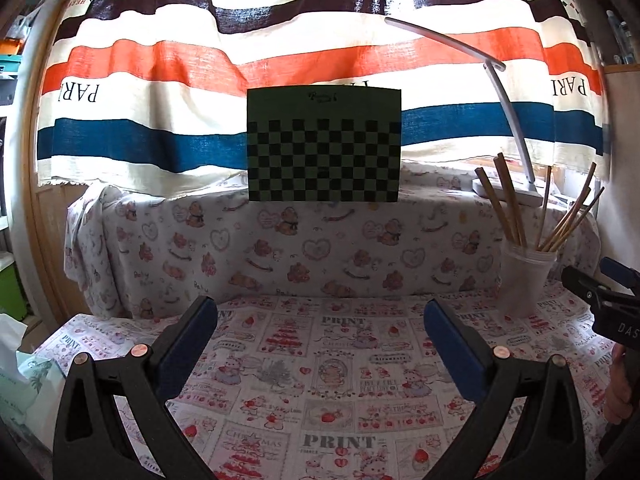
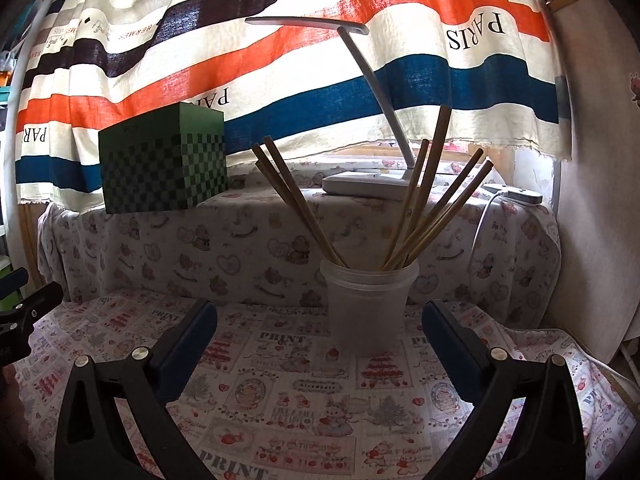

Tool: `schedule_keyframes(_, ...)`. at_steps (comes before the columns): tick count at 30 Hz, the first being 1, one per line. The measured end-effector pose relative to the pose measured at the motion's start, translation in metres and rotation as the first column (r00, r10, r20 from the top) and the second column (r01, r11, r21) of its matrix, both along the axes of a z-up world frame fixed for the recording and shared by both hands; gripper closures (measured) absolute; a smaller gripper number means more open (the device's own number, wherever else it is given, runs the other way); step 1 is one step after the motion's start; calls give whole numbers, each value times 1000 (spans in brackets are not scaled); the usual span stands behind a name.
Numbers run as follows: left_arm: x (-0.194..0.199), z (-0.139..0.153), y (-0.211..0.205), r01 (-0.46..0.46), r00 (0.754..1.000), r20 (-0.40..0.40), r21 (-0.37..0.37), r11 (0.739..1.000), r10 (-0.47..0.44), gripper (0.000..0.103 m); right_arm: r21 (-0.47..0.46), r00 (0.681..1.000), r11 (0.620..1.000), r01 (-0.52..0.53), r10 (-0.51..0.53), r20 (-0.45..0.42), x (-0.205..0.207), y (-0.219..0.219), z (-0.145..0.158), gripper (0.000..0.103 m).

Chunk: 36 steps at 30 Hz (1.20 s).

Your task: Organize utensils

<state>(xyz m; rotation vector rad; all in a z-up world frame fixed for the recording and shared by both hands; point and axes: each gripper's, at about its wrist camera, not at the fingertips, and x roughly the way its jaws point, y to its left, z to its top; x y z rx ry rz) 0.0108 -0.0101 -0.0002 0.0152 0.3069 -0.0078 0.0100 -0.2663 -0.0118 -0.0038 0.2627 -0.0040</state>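
A translucent plastic cup stands upright on the printed tablecloth and holds several wooden chopsticks fanned out. My right gripper is open and empty, just in front of the cup. In the left wrist view the cup and chopsticks stand at the right. My left gripper is open and empty over bare tablecloth, left of the cup. The right gripper's fingers show at the right edge. The left gripper's fingers show at the left edge of the right wrist view.
A green checkered box and a white desk lamp stand on a cloth-covered ledge behind the table. A striped curtain hangs behind. A white cable hangs at the right. A tissue pack sits at the left.
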Motion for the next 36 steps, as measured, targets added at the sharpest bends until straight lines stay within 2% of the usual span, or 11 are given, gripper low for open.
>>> schedule_keyframes(6,2,-1,-4,25,1000,-13,11,1000,-25,1,-13,1000,1000,-6,6,-1,-3,4,0,0)
schedule_keyframes(13,-1,0,-6,29,1000,7,14,999,-30,1,-11,1000,1000,15,-15,-3,-2,2,0,0)
schedule_keyframes(23,1,0,-4,-9,1000,-2,20,1000,9,1,-8,1000,1000,23,-23,-4,-3,2,0,0)
schedule_keyframes(36,3,-1,-4,-1,1000,-9,14,1000,1,1,-8,1000,1000,26,-26,-11,-2,2,0,0)
